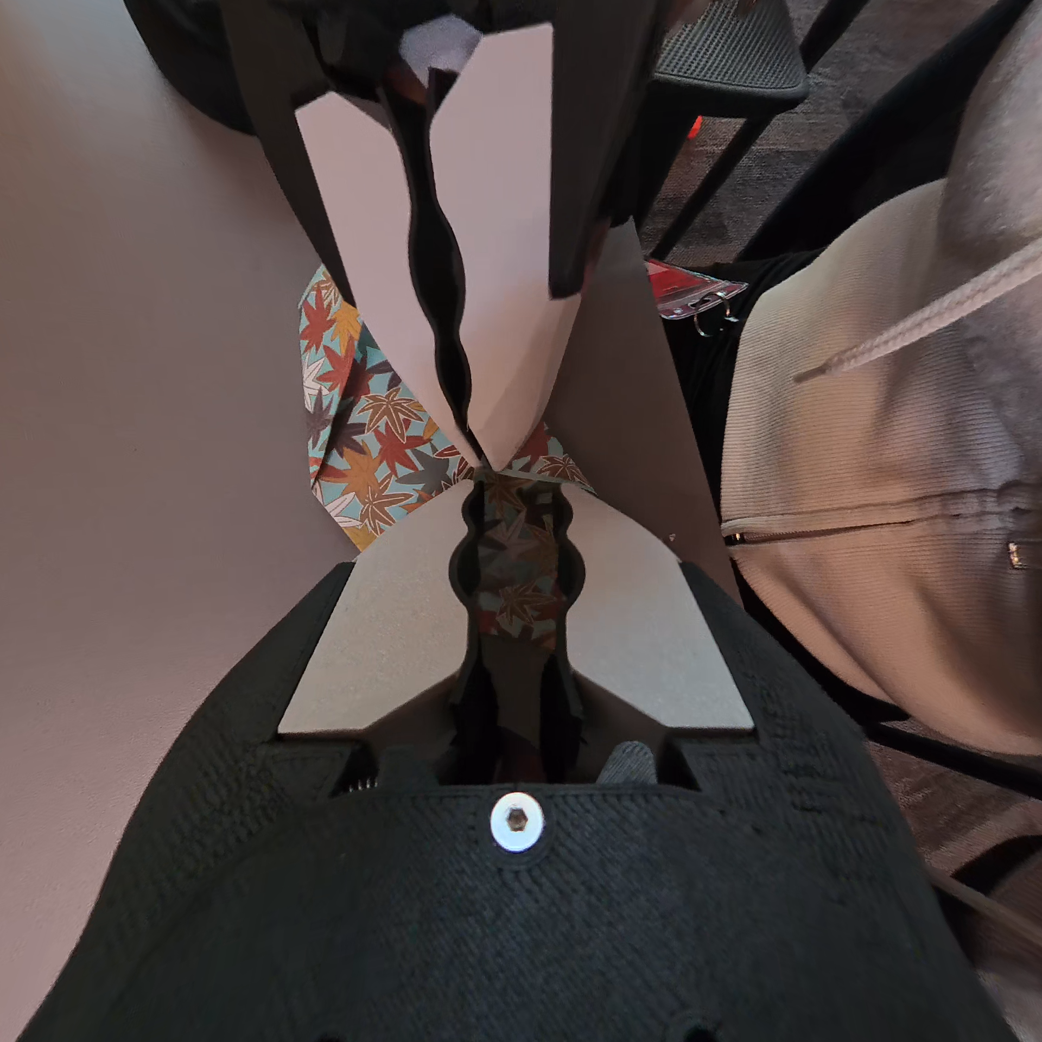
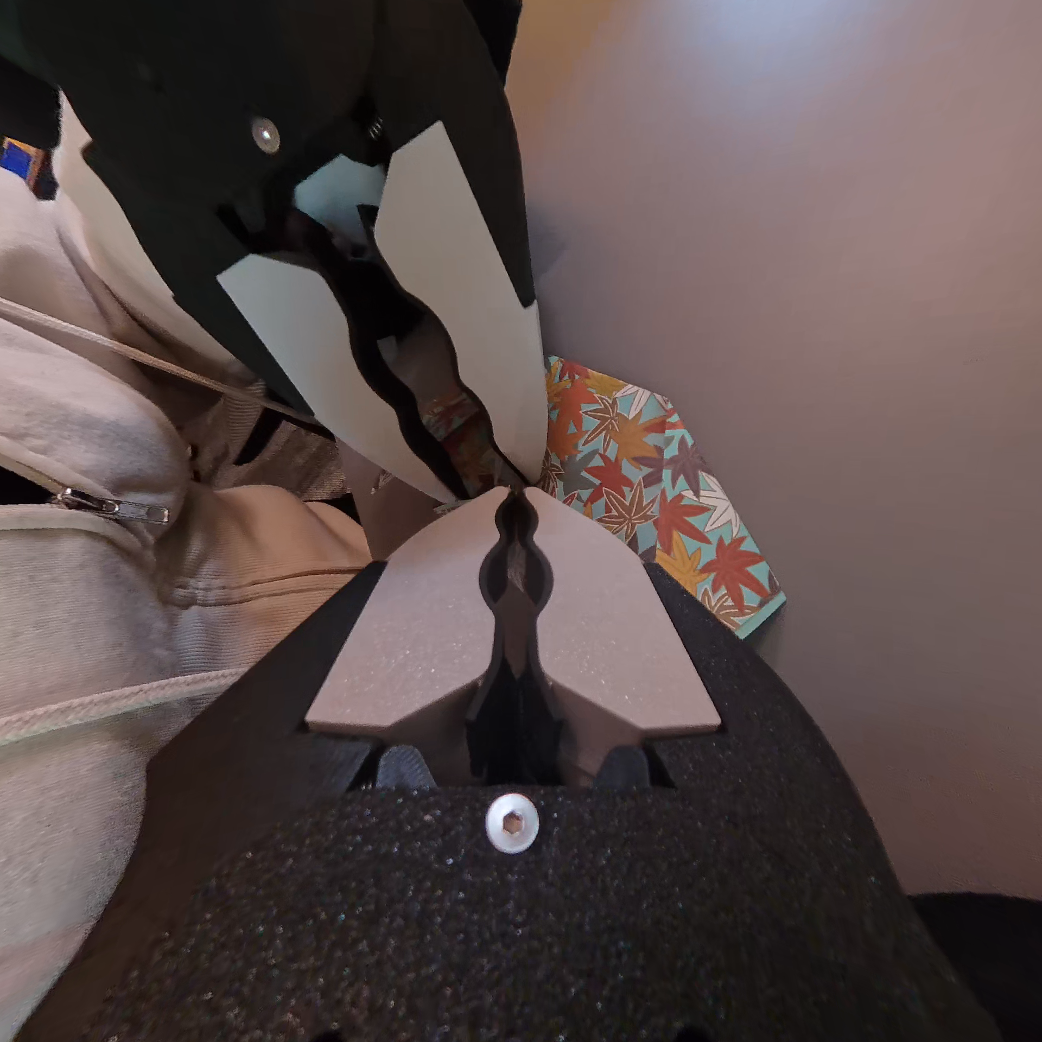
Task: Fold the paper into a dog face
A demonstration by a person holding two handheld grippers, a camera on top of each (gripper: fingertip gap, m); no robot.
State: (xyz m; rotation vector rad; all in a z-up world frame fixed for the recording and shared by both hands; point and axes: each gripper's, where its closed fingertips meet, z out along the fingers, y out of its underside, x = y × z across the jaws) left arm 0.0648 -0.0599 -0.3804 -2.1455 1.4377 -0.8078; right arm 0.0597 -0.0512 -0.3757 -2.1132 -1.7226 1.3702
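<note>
Both grippers pinch the leaf-print paper, tip to tip, on the table.

With the paper (image 1: 361,445) as landmark: the pale table (image 1: 141,394) spreads to its left; the left gripper (image 1: 510,496) is clenched on its near right corner, paper showing between the fingers; the right gripper (image 2: 516,496), directly opposite, clenches the same corner; the person's beige zipped hoodie (image 1: 874,479) lies further right.

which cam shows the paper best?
Right wrist view: the paper lies on the table with a broad leaf-patterned area clear beside the gripper tips. Left wrist view shows a smaller patch, with much of the sheet hidden behind both grippers' fingers.
</note>
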